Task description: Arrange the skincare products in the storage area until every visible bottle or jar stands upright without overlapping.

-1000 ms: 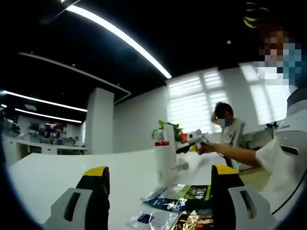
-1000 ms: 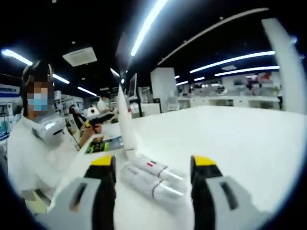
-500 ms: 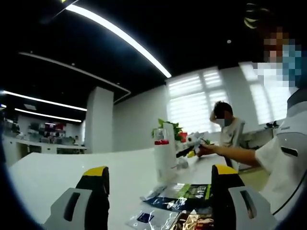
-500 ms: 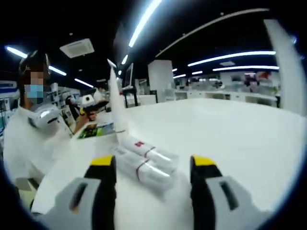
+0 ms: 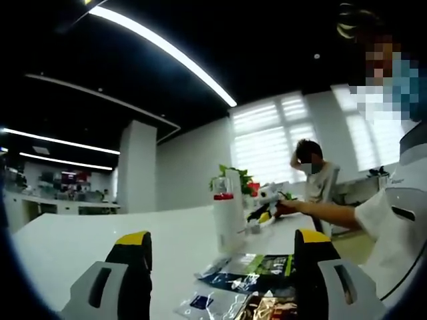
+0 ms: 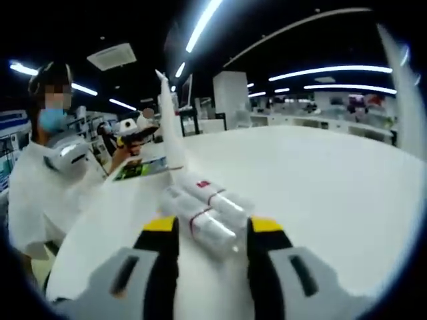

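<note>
White tabletop (image 6: 333,193) runs wide under both your grippers, in an open office with strip lights overhead. Your right gripper (image 6: 212,235) has come forward and its jaws have narrowed since half a second ago: they now flank the near end of two lying bottles (image 6: 203,207), which rest side by side near the table's left edge in the right gripper view. Whether the pads already press on the nearer bottle, you cannot tell; there looks to be a sliver of gap. Just behind them a tall white bottle (image 6: 168,123) stands upright. That means the pick-up of a lying bottle is about to begin, so close squarely on one bottle only, or the neighbour will roll.

Your left gripper (image 5: 222,267) hangs with jaws wide apart and holding nothing, over a few flat sachets (image 5: 250,272) at the near edge. Beyond them, the red-banded bottle (image 5: 227,220) is already standing. Two bottles remain to be stood up.
</note>
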Demonstrator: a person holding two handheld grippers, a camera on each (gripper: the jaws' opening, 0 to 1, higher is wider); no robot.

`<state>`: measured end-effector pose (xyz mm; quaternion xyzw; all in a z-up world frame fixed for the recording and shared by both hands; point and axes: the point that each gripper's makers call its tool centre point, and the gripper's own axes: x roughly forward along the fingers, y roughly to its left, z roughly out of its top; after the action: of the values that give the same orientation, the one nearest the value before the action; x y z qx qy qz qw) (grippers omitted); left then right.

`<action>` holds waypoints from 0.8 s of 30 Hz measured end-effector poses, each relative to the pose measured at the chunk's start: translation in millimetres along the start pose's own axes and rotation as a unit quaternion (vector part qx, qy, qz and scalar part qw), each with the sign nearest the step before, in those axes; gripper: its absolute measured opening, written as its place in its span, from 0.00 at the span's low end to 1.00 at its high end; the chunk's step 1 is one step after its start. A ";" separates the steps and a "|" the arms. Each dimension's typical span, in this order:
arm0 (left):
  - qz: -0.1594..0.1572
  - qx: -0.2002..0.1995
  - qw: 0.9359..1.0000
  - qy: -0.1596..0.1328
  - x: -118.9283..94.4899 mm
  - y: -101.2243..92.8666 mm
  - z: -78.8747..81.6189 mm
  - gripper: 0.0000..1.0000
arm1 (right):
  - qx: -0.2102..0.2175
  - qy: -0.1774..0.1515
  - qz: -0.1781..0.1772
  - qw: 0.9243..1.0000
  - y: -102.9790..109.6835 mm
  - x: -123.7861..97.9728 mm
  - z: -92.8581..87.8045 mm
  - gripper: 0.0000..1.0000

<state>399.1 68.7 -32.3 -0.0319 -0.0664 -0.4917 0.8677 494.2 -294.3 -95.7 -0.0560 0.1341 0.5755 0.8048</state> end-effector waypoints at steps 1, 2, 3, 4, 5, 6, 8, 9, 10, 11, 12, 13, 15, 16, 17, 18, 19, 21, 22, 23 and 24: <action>0.000 0.000 1.000 0.000 0.0 -0.1 0.1 0.90 | 0.000 0.000 0.001 1.000 0.3 -0.8 -0.4 0.34; 0.000 0.000 1.000 0.000 -0.1 0.1 0.1 0.90 | 0.001 0.001 0.001 1.000 0.4 -1.5 -0.9 0.33; 0.000 0.000 1.000 0.000 -0.1 0.3 0.0 0.90 | 0.003 0.001 0.002 1.000 -0.5 -2.5 -1.3 0.33; 0.000 0.001 1.000 0.001 0.0 0.3 -0.3 0.90 | 0.003 0.002 0.002 1.000 -0.4 -2.6 -1.8 0.32; -0.001 0.001 1.000 0.001 0.1 0.2 -0.5 0.90 | -0.001 0.004 0.004 1.000 -1.6 -3.6 -2.9 0.32; -0.001 0.001 1.000 0.001 0.1 -0.1 -0.6 0.90 | -0.003 0.007 0.005 1.000 -1.4 -3.6 -3.7 0.31; -0.001 0.002 1.000 0.003 0.3 -0.2 -1.2 0.90 | -0.002 0.013 0.006 1.000 3.7 -0.5 -5.9 0.29; -0.001 0.003 1.000 0.003 0.3 -0.2 -1.3 0.90 | -0.001 0.014 0.008 1.000 7.2 1.4 -6.4 0.29; -0.001 0.004 1.000 0.004 0.5 -0.3 -1.5 0.90 | -0.002 0.016 0.010 1.000 8.9 1.8 -7.0 0.27; -0.001 0.003 1.000 0.004 0.6 -0.5 -1.7 0.90 | -0.002 0.017 0.011 1.000 11.0 2.3 -7.5 0.27; -0.001 0.003 1.000 0.004 0.6 -0.6 -1.8 0.90 | 0.000 0.018 0.012 1.000 12.4 2.3 -8.1 0.25; -0.002 0.004 1.000 0.005 0.7 -0.6 -1.9 0.90 | 0.006 0.019 0.013 1.000 13.9 2.0 -9.0 0.24; -0.001 0.005 1.000 0.005 0.8 -0.5 -2.2 0.90 | 0.014 0.018 0.013 1.000 13.8 1.0 -9.4 0.24; -0.001 0.005 1.000 0.006 0.9 -0.6 -2.3 0.90 | 0.016 0.018 0.014 1.000 14.0 0.5 -9.6 0.24; -0.001 0.005 1.000 0.006 1.0 -0.6 -2.3 0.90 | 0.019 0.018 0.015 1.000 15.0 0.1 -9.9 0.23; -0.001 0.005 1.000 0.006 1.1 -0.7 -2.3 0.90 | 0.022 0.017 0.016 0.999 15.7 0.2 -10.0 0.22; -0.002 0.005 1.000 0.006 1.1 -0.8 -2.2 0.90 | 0.029 0.015 0.016 0.999 12.0 -3.2 -10.4 0.22; -0.001 0.005 1.000 0.006 1.0 -0.7 -2.2 0.90 | 0.037 0.013 0.020 0.999 10.7 -6.0 -10.9 0.21; -0.001 0.005 1.000 0.007 0.8 -0.8 -2.4 0.90 | 0.041 0.013 0.023 0.999 10.9 -6.6 -11.1 0.21; -0.001 0.006 1.000 0.007 0.8 -1.1 -2.5 0.90 | 0.043 0.013 0.024 0.999 11.9 -6.7 -11.2 0.21; -0.001 0.006 1.000 0.007 0.8 -1.5 -2.4 0.90 | 0.044 0.013 0.025 0.999 12.3 -6.8 -11.3 0.21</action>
<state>398.5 67.0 -34.6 -0.0232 -0.0634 -0.4927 0.8675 478.8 -299.2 -103.8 -0.0241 0.1710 0.5880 0.7902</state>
